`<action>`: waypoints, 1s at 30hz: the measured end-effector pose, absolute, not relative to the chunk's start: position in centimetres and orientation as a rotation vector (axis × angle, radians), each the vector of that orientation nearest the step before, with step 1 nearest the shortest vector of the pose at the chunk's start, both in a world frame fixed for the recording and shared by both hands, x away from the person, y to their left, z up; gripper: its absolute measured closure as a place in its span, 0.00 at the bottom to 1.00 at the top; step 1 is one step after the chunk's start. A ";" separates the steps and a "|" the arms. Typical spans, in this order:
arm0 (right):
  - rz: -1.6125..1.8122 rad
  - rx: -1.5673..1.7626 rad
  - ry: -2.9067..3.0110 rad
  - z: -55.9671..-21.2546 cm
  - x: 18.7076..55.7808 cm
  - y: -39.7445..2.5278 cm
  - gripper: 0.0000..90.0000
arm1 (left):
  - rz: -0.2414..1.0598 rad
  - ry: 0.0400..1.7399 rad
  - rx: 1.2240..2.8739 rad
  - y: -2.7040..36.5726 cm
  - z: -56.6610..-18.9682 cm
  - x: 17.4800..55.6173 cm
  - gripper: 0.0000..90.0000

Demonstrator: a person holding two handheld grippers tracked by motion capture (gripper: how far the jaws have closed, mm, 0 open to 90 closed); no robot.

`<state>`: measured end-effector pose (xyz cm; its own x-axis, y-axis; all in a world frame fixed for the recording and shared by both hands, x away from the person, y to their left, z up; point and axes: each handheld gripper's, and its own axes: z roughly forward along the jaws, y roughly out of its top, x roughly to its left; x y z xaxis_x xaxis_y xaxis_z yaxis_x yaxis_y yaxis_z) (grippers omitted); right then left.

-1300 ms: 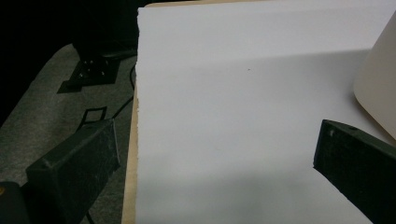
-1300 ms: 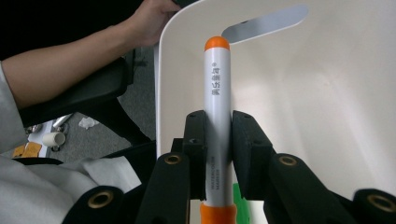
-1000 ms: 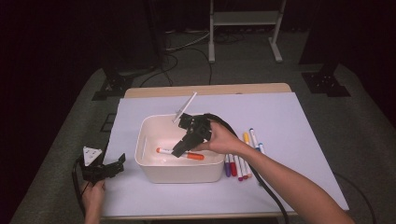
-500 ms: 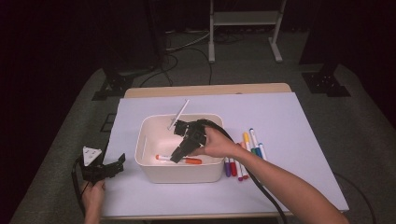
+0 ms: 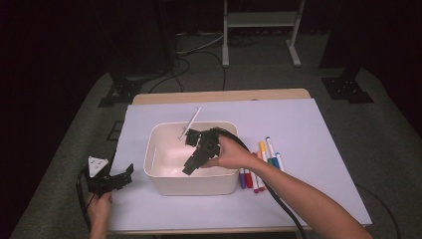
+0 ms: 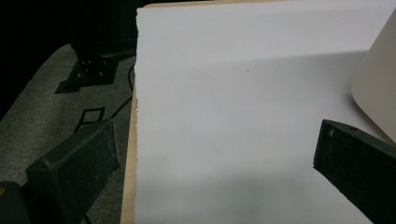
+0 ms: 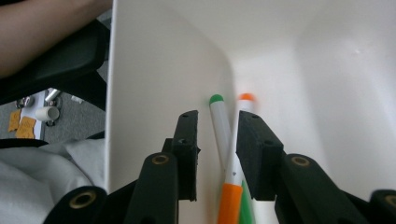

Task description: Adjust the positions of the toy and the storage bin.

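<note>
Lowering my right gripper [image 7: 215, 154] into the white rectangular plastic bin [image 5: 164, 174], jaws narrowed but not closed, with the green-capped white marker [image 7: 219, 126] between them and the orange-capped white marker [image 7: 236, 154] lying across it under the right-hand jaw. Both markers sit on the bin floor, tight against its near wall. From the high view, the right gripper [image 5: 196, 154] angles down toward the bin's near left part.

Judgement: I appear to be setting the green marker down rather than picking it up, so the step is a clean release. Best done low: open the jaws slowly so the marker rolls no farther than the wall, then lift straight up to avoid dragging the orange marker with the pad. Risk: the two markers overlap, so a sideways exit could flick either one.

Remaining loose coloured markers [image 5: 261, 162] lie in a row on the white paper sheet [image 5: 323, 149], just right of the bin.

My left gripper [image 5: 110, 180] rests at the table's near left edge, jaws spread wide, empty.
</note>
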<state>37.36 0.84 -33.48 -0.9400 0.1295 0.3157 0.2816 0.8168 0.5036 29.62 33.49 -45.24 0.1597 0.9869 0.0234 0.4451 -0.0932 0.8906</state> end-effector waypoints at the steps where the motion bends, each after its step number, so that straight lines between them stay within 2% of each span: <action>1: -0.831 -0.323 -2.734 -33.2 37.4 0.6 0.74 | 0.879 1.392 1.659 33.5 -45.2 29.6 0.00; 12: -0.983 -0.424 -2.739 -30.0 37.0 -4.7 0.63 | 0.884 1.391 1.664 33.4 -45.2 29.6 0.00; 30: -1.137 -0.661 -2.740 -28.3 36.2 -14.6 0.57 | 0.882 1.397 1.672 33.4 -45.2 29.6 0.00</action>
